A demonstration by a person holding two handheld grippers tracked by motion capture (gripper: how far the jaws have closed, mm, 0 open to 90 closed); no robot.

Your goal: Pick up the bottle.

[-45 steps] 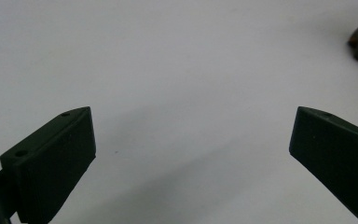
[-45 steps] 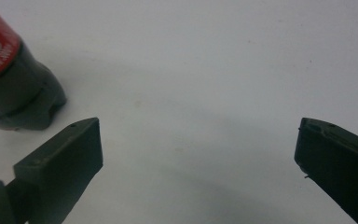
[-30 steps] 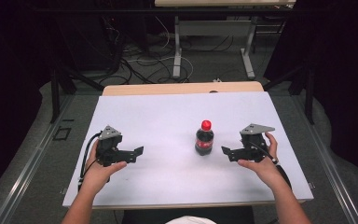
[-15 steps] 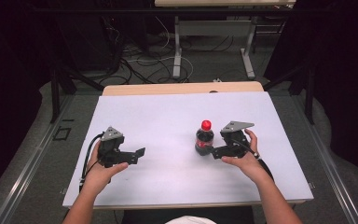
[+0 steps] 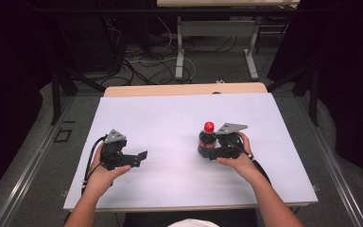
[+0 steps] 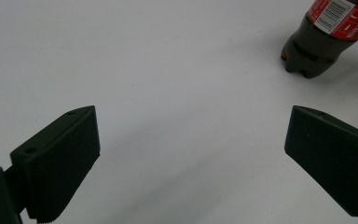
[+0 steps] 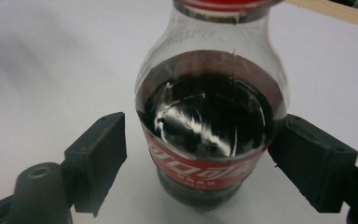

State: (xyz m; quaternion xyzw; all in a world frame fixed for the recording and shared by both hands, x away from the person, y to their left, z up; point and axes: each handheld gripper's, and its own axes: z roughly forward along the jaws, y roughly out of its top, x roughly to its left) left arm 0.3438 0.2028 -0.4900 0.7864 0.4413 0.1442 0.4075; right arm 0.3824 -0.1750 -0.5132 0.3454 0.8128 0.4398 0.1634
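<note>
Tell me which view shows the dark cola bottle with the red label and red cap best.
The right gripper view: the cola bottle stands close up between that gripper's jaws, liquid and label sharp. The high view shows the whole bottle, small, beside the right gripper. The left gripper view catches its lower part at the corner.

I see a small cola bottle with a red cap, red label and dark drink standing upright on the white table, right of centre, capped.
</note>
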